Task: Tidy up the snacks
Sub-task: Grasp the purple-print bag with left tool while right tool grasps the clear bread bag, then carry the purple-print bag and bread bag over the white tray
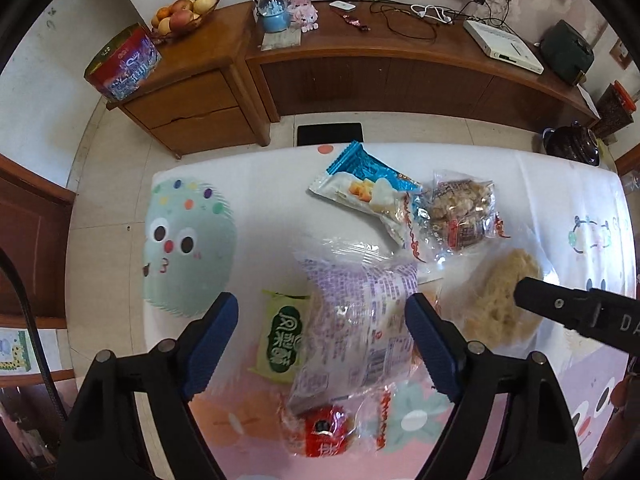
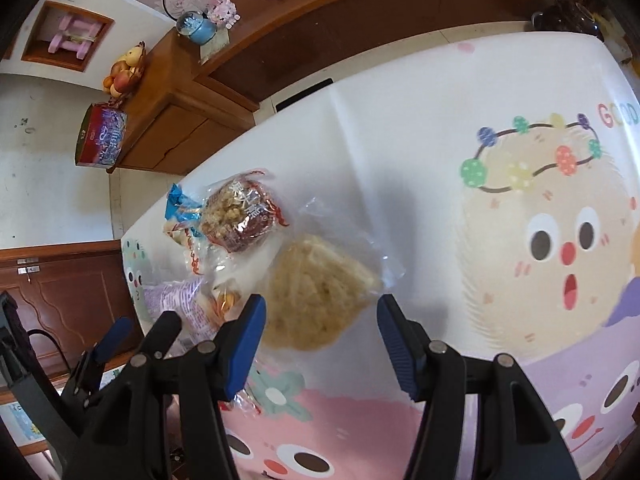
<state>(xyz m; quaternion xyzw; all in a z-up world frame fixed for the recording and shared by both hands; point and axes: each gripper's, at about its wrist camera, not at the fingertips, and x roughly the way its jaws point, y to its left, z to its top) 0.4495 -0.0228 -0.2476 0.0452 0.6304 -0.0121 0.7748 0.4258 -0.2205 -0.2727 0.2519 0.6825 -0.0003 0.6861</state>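
Observation:
Snack packs lie on a cartoon-print tablecloth (image 1: 260, 184). My left gripper (image 1: 322, 326) is open, its blue pads either side of a clear pack with purple print (image 1: 356, 320). Beside it lie a green pack (image 1: 282, 340) and a red-labelled pack (image 1: 320, 432). Farther off lie a blue-and-white biscuit pack (image 1: 364, 188) and a brown puffed-snack bag (image 1: 460, 208). My right gripper (image 2: 320, 328) is open above a pale crumbly cake in clear wrap (image 2: 316, 296); the cake also shows in the left wrist view (image 1: 500, 300). The brown bag (image 2: 240, 216) lies behind it.
The table's far edge (image 1: 400, 146) faces a long wooden sideboard (image 1: 380, 68) with cables, a white box and a snow globe. A drawer cabinet (image 1: 192, 96) holds a fruit bowl and a red tin. A dark pot (image 1: 572, 142) stands at the far right corner.

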